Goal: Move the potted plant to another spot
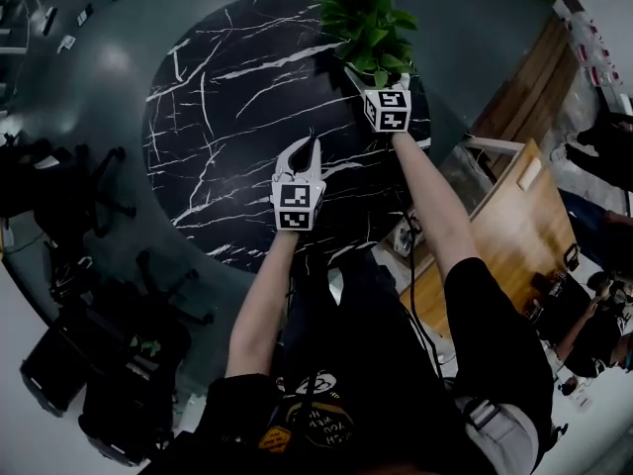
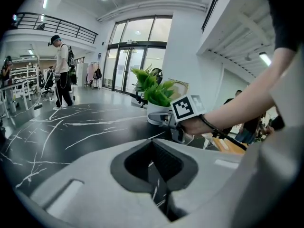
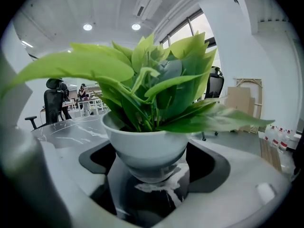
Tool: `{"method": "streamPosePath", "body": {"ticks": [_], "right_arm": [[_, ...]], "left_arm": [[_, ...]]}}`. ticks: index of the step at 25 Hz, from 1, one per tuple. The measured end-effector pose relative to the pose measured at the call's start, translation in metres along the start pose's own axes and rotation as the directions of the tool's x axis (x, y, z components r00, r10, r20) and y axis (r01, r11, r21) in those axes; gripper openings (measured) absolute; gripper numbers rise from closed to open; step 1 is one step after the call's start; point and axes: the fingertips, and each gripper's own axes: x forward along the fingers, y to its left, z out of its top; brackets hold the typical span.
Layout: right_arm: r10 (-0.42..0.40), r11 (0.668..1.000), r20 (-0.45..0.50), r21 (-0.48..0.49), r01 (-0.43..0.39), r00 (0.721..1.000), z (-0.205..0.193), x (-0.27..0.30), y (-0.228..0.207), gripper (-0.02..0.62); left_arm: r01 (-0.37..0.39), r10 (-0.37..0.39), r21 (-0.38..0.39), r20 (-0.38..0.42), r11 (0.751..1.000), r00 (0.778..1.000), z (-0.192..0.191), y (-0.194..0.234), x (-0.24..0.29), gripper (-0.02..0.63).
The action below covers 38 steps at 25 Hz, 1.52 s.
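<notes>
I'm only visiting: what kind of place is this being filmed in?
Probably an office lobby or open-plan workplace. A round black marble table carries a potted plant, swivel office chairs are parked beside it, and tall glass entrance doors stand below a railed upper gallery.

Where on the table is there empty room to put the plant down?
Nearly all of the round table is bare: the wide left half, from the left gripper out to the rim, and the far middle beyond its jaws. It is crowded only at the far right edge, where the potted plant stands between the open jaws of the right gripper.
</notes>
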Motion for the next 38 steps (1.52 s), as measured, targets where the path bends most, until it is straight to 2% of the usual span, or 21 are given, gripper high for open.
{"method": "streamPosePath", "body": {"ticks": [4,7,10,12,13,15,16,17,19,23,27,29,31,35,38], "right_arm": [[0.001,1.0,-0.011,0.0,-0.001,1.0,0.009,0.02,0.003,0.469],[0.029,1.0,-0.054,-0.006,-0.03,0.998,0.003,0.019,0.009,0.483],[0.039,0.999,-0.08,-0.002,-0.039,0.996,-0.01,0.0,0.014,0.483],[0.033,0.999,-0.14,0.007,-0.032,0.99,-0.03,-0.028,0.021,0.457],[0.028,1.0,-0.182,0.008,-0.027,0.983,-0.042,-0.047,0.026,0.376],[0.015,1.0,-0.224,-0.012,-0.019,0.974,-0.052,-0.093,0.04,0.128],[0.019,0.999,-0.217,-0.027,-0.026,0.976,-0.049,-0.118,0.049,0.045],[0.032,0.999,-0.198,-0.037,-0.04,0.98,-0.04,-0.142,0.061,0.004],[0.059,0.997,-0.142,-0.036,-0.064,0.988,-0.013,-0.189,0.083,0.003],[0.041,0.999,-0.035,0.022,-0.04,0.999,0.045,-0.26,0.108,0.003],[0.016,0.996,0.037,0.085,-0.019,0.999,0.082,-0.317,0.122,0.003],[0.005,0.995,0.074,0.1,-0.012,0.997,0.098,-0.333,0.124,0.003],[-0.007,0.994,0.103,0.108,-0.004,0.995,0.112,-0.339,0.125,0.003],[-0.006,0.997,0.13,0.078,-0.004,0.991,0.129,-0.343,0.132,0.002],[-0.009,0.997,0.147,0.08,-0.002,0.989,0.134,-0.348,0.135,0.002]], "left_arm": [[0.0,0.0,-0.032,0.002,0.999,1.0,0.003,0.013,-0.008,0.005],[0.014,-0.014,-0.049,0.005,0.999,1.0,0.003,0.014,-0.012,0.005],[0.025,-0.025,-0.067,0.002,0.997,1.0,0.001,0.01,-0.016,0.005],[0.023,-0.024,-0.078,-0.012,0.997,1.0,-0.004,0.004,-0.022,0.005],[0.022,-0.023,-0.085,-0.019,0.996,1.0,-0.006,0.0,-0.026,0.005],[0.027,-0.03,-0.103,-0.025,0.994,0.999,-0.004,-0.012,-0.034,0.005],[0.037,-0.04,-0.115,-0.023,0.993,0.999,0.001,-0.018,-0.038,0.005],[0.05,-0.053,-0.122,-0.015,0.991,0.999,0.009,-0.024,-0.042,0.005],[0.077,-0.075,-0.109,0.017,0.991,0.997,0.033,-0.037,-0.051,0.005],[0.115,-0.109,-0.045,0.108,0.992,0.988,0.085,-0.068,-0.08,0.005],[0.139,-0.125,-0.063,0.181,0.988,0.975,0.11,-0.11,-0.124,0.005],[0.163,-0.15,-0.048,0.21,0.985,0.966,0.12,-0.131,-0.138,0.005],[0.164,-0.16,0.002,0.217,0.987,0.963,0.127,-0.142,-0.144,0.005],[0.13,-0.14,0.058,0.24,0.99,0.961,0.142,-0.14,-0.154,0.005],[0.114,-0.128,0.068,0.263,0.991,0.956,0.149,-0.136,-0.163,0.005]]}}
